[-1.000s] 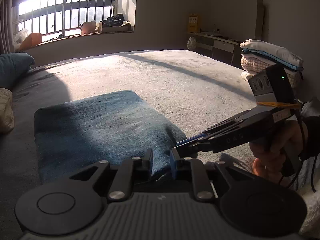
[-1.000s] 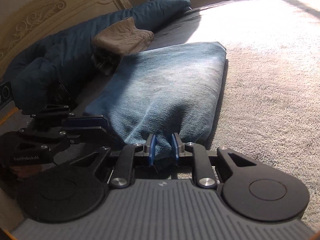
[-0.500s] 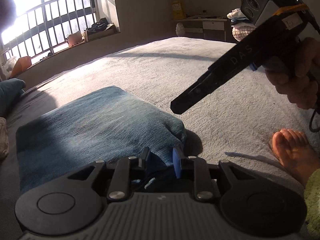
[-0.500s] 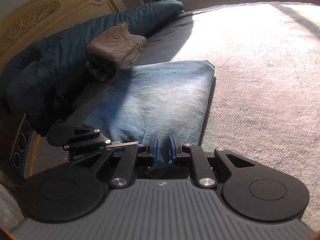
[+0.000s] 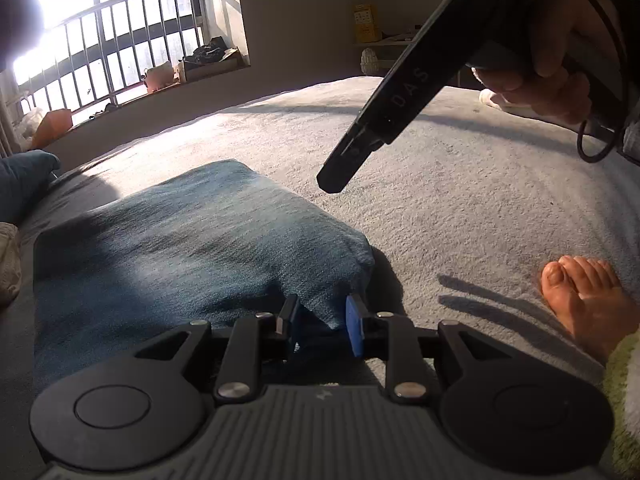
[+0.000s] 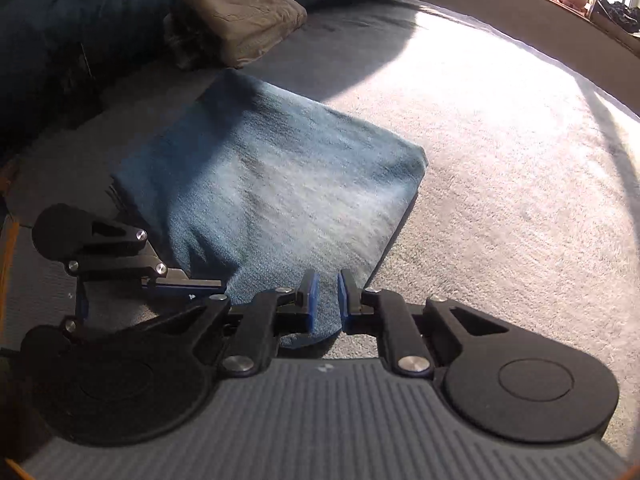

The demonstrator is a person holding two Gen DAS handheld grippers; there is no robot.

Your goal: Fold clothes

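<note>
one folded blue garment (image 5: 192, 248) lies flat on the grey bed cover (image 5: 460, 200), roughly rectangular, thick stack of layers, near edge toward both cameras.

two grippers. left gripper (image 5: 322, 326): jaws partly apart, the garment's near corner bunched between them. left pad sits against the cloth, right pad (image 5: 354, 330) looks just clear of it, so not a firm pinch as far as the left wrist view shows. in the right wrist view the same gripper (image 6: 188, 286) lies low at the garment's left near corner.

right gripper (image 6: 324, 304): narrow gap between the blue pads, nothing clamped. the garment's near edge shows through the gap but lies below, apart from the pads. left wrist view shows it (image 5: 334, 180) held up in the air above the bed, tilted down, well clear of the cloth, one hand (image 5: 560, 60) round its handle.

one bare foot (image 5: 584, 300) on the cover right of the garment. one tan folded item (image 6: 240, 12) against dark blue bedding (image 6: 60, 32) at the far side.
</note>
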